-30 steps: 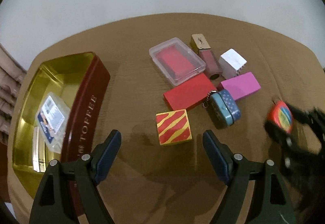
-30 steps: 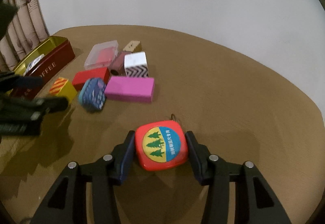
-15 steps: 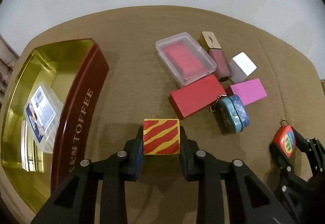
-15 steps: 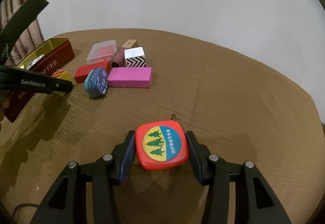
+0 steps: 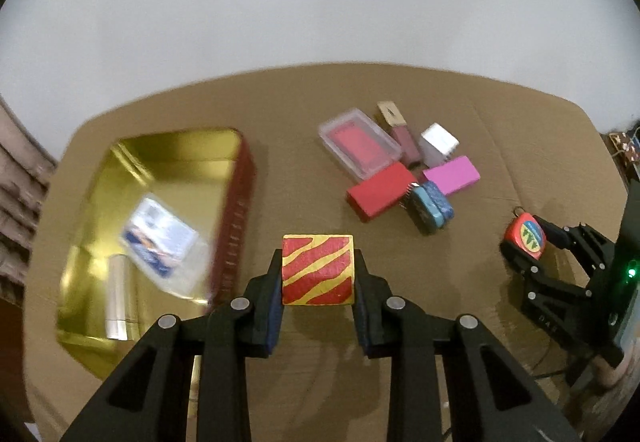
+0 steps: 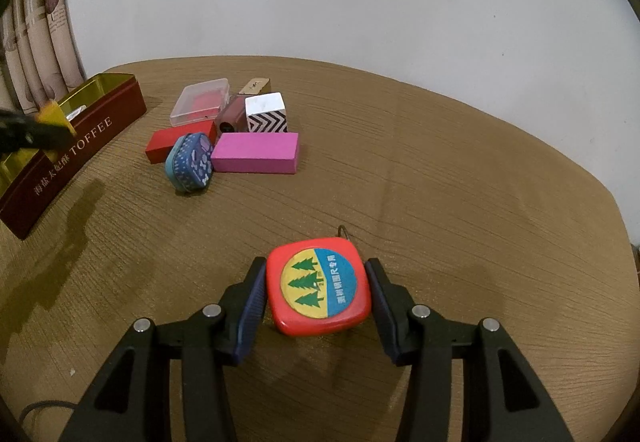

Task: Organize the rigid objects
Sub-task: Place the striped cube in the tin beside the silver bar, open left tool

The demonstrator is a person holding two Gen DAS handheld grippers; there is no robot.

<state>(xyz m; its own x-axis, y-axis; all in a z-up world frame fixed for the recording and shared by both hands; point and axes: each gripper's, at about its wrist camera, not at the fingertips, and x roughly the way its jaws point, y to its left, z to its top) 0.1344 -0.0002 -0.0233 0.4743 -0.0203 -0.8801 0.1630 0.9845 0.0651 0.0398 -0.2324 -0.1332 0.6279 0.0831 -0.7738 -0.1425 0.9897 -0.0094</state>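
My left gripper (image 5: 318,274) is shut on a red and yellow striped cube (image 5: 318,269) and holds it above the table, just right of the open gold toffee tin (image 5: 240,177). My right gripper (image 6: 317,292) is shut on a red tape measure (image 6: 318,292) with a tree label, above the table; it also shows in the left wrist view (image 5: 525,240). The tin (image 6: 80,145) holds a clear packet (image 5: 160,238) and a silver tube (image 5: 116,294).
A cluster lies on the brown table (image 6: 440,181): clear box with red inside (image 6: 200,107), red block (image 6: 176,141), pink block (image 6: 256,157), blue dotted tin (image 6: 190,161), zigzag cube (image 6: 266,113), lip gloss (image 6: 236,109). A curtain (image 6: 36,49) hangs at the left.
My left gripper closed on the striped cube and lifted it up, towards the tin. My right gripper stayed shut on the tape measure and rose slightly.
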